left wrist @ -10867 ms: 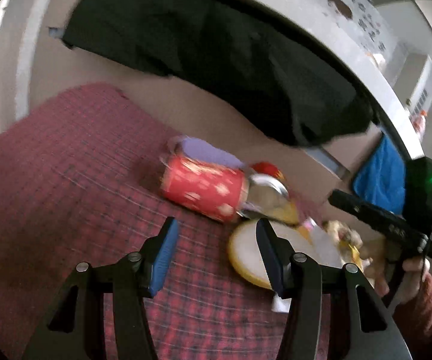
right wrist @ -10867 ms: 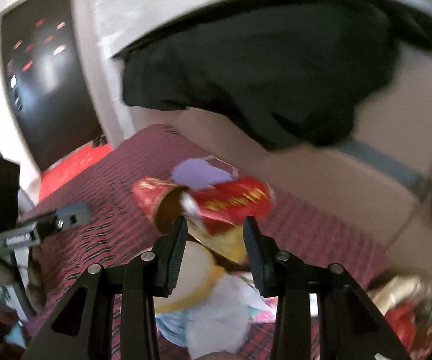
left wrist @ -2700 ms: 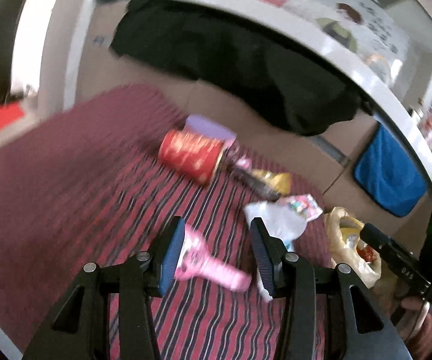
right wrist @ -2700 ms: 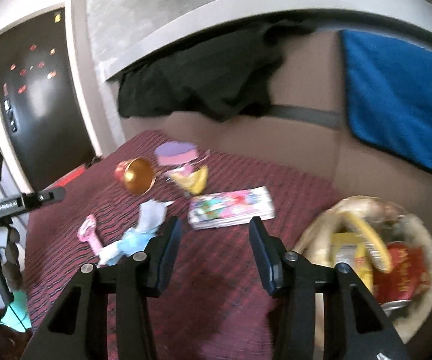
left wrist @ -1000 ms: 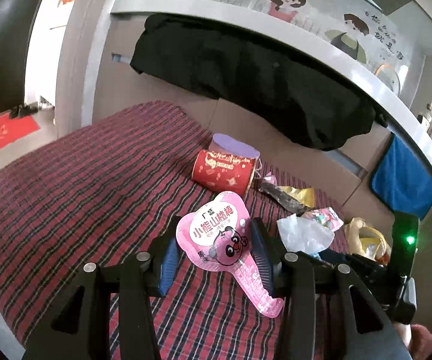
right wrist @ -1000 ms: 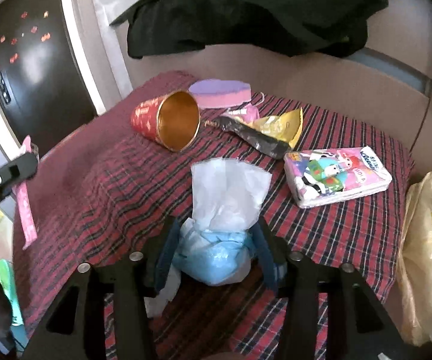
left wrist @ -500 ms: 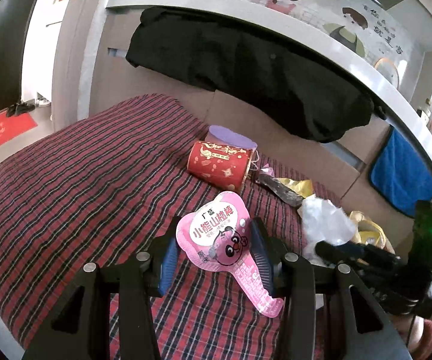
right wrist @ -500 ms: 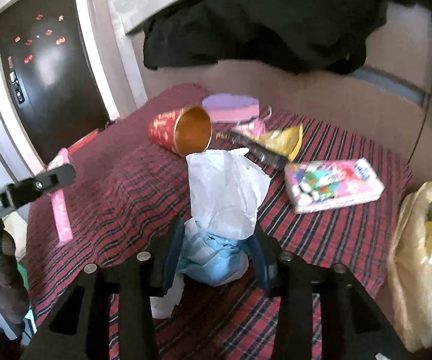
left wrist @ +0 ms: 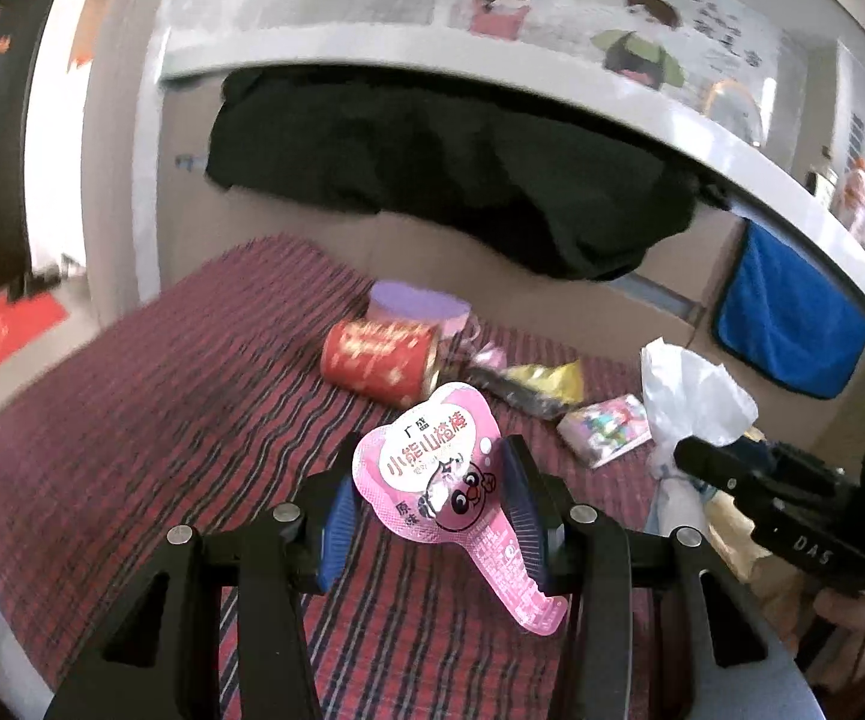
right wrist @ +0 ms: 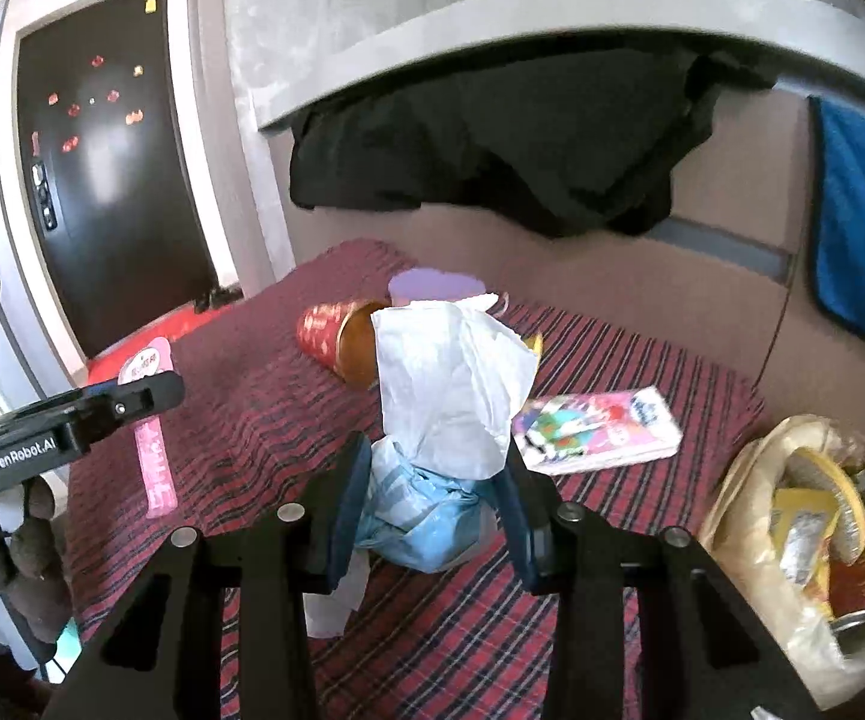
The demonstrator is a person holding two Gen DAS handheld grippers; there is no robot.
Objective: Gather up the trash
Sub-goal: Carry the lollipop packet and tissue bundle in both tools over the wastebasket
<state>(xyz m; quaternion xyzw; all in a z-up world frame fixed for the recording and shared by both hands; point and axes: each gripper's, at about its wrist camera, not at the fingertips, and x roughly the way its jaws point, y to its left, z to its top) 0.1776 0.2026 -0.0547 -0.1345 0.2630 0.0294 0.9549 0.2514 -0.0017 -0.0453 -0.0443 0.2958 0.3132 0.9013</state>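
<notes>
The left gripper squeezes a pink snack wrapper. The right gripper, just closing, squeezes a crumpled tissue wad.

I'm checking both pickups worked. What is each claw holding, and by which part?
The left claw grips the pink snack wrapper by the sides of its wide head. The right claw has just closed on the blue-and-white tissue wad, around its lower blue part.

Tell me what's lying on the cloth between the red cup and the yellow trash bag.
In the right wrist view, a colourful flat packet lies between red cup and trash bag.
</notes>
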